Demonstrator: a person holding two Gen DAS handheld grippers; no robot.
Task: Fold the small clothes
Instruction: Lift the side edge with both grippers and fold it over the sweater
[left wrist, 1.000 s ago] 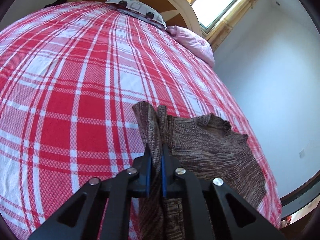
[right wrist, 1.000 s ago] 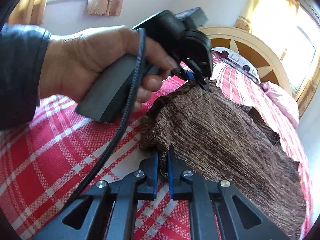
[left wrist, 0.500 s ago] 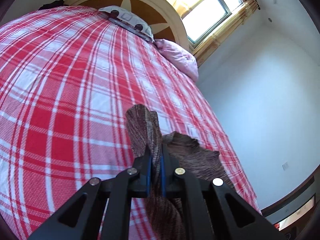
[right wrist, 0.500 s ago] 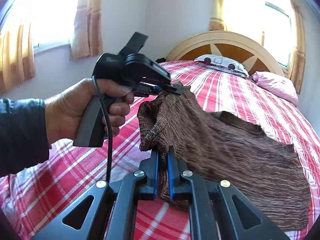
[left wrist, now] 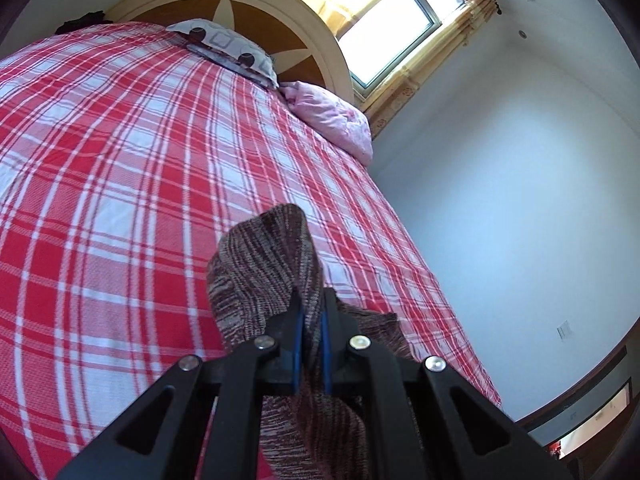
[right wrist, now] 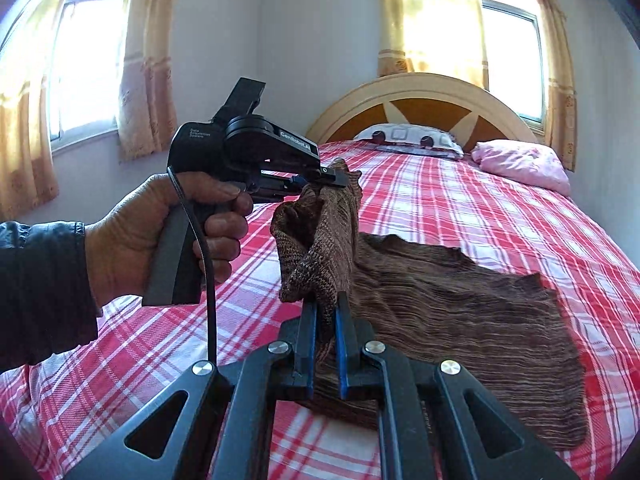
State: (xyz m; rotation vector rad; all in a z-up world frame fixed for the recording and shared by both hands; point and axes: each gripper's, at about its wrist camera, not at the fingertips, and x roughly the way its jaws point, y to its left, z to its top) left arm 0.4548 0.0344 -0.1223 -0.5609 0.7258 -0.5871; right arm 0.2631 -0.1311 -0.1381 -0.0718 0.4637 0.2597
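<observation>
A brown knitted garment (right wrist: 460,304) lies partly spread on the red plaid bed (right wrist: 460,208), with its left edge lifted. My right gripper (right wrist: 326,304) is shut on the near part of that edge. In the right wrist view my left gripper (right wrist: 336,174) shows held in a hand (right wrist: 132,236) with a dark sleeve, shut on the far part of the edge, higher above the bed. In the left wrist view the left gripper (left wrist: 310,300) pinches a bunched fold of the garment (left wrist: 264,268), which stands up ahead of the fingertips and hangs down below them.
A patterned pillow (right wrist: 408,138) and a pink pillow (right wrist: 524,162) rest against the rounded headboard (right wrist: 420,100). Curtained windows (right wrist: 508,52) stand behind and to the left. A pale wall (left wrist: 520,208) runs along the bed's right side. Bare plaid cover stretches beyond the garment.
Both grippers have risen, lifting the garment's left edge off the bed. The right gripper has rolled upright, and the left one has pulled away from it towards the headboard.
</observation>
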